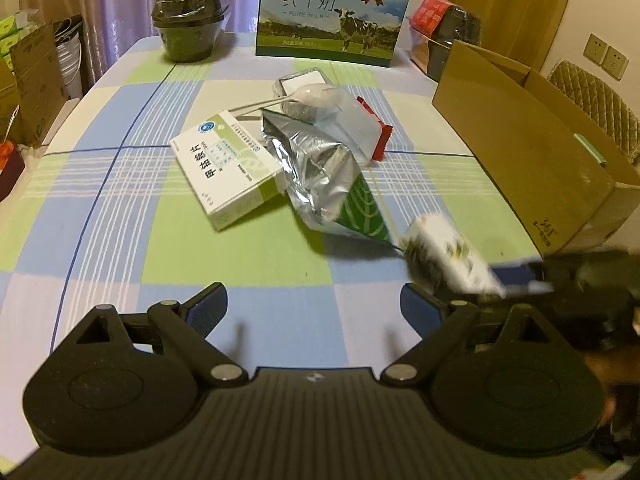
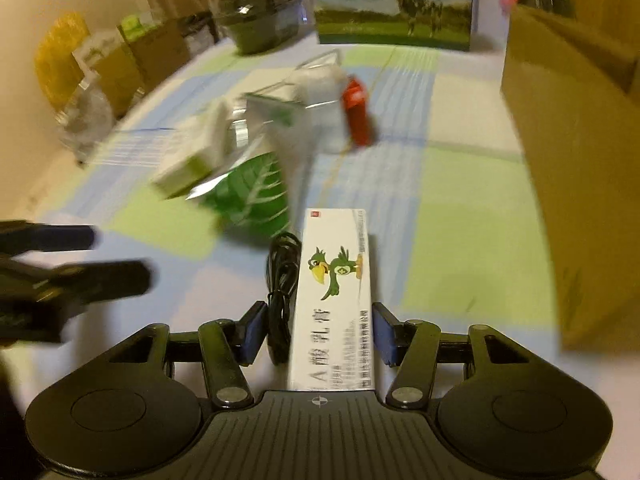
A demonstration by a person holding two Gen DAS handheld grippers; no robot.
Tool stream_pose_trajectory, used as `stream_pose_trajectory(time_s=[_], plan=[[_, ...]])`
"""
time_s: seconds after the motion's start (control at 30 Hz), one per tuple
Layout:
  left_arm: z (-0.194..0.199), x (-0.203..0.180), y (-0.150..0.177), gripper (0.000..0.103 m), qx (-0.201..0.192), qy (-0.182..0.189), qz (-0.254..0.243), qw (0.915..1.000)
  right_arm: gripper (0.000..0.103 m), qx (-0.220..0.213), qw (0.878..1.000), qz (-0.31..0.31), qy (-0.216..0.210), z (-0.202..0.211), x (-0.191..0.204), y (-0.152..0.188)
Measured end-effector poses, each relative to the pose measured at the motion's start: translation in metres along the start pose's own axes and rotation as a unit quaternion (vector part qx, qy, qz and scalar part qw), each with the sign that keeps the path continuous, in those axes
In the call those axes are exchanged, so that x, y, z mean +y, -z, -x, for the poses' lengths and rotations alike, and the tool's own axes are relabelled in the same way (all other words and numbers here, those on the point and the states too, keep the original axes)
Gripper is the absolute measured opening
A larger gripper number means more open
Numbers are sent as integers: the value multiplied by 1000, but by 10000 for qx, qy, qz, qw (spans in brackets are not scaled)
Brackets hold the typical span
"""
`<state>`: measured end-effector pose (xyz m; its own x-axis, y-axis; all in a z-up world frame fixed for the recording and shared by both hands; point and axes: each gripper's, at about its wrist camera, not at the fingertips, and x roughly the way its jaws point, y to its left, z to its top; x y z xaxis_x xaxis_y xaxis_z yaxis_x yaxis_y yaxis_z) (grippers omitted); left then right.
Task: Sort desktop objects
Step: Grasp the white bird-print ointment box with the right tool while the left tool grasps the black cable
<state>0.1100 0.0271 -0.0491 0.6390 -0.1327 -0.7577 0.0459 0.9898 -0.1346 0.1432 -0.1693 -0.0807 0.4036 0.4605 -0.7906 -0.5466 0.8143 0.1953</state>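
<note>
Parrot box [image 1: 452,256] shows blurred at the left view's right edge, above the checked tablecloth [image 1: 240,256]; left gripper [image 1: 312,304] gapes wide, holding nothing. Right view: right gripper [image 2: 320,330] clamps the box lengthwise, black cable [image 2: 282,280] beside it.

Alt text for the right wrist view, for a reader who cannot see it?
The right gripper holds a white carton with a green bird and a black cable above a checked tablecloth. A blurred pile of packets lies ahead, a cardboard box at right.
</note>
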Motion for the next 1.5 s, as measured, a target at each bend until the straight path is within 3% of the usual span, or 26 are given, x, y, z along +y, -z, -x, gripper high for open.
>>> stream_pose_trajectory(time_s=[0.1, 0.27, 0.47, 0.57, 0.7, 0.77, 0.9, 1.07, 1.17, 1.2, 1.5], plan=[[13, -2, 5, 91, -43, -18, -27, 10000, 62, -122, 9999, -26, 16, 22, 4, 18], [18, -12, 10, 91, -13, 16, -66, 10000, 62, -234, 9995, 31, 192, 41, 0, 36], [10, -31, 13, 89, 91, 134, -213, 9996, 62, -368, 9992, 84, 154, 37, -5, 34], [-1, -39, 13, 80, 204, 103, -276, 9994, 62, -390, 9990, 203, 38, 29, -2, 30], [-9, -40, 12, 79, 217, -4, -292, 9993, 62, -258, 9983, 526, 49, 15, 3, 30], [-13, -38, 12, 78, 257, 1, -270, 9993, 38, -293, 9984, 427, 232, 13, -4, 32], [-24, -43, 12, 61, 419, 96, -348, 9985, 36, -458, 9970, 172, 593, 25, -24, 37], [-42, -64, 13, 57, 508, 335, -486, 9970, 36, -466, 9954, -115, 834, 41, -41, 52], [-49, -76, 14, 32, 419, 162, -731, 9963, 36, -496, 9954, -118, 814, 46, -40, 57], [-50, -79, 14, 12, 416, 57, -860, 9954, 36, -505, 9956, -98, 779, 46, -39, 58], [-27, -67, 29, 10, 452, 83, -927, 9946, 43, -614, 9953, 206, 723, 38, -23, 51]])
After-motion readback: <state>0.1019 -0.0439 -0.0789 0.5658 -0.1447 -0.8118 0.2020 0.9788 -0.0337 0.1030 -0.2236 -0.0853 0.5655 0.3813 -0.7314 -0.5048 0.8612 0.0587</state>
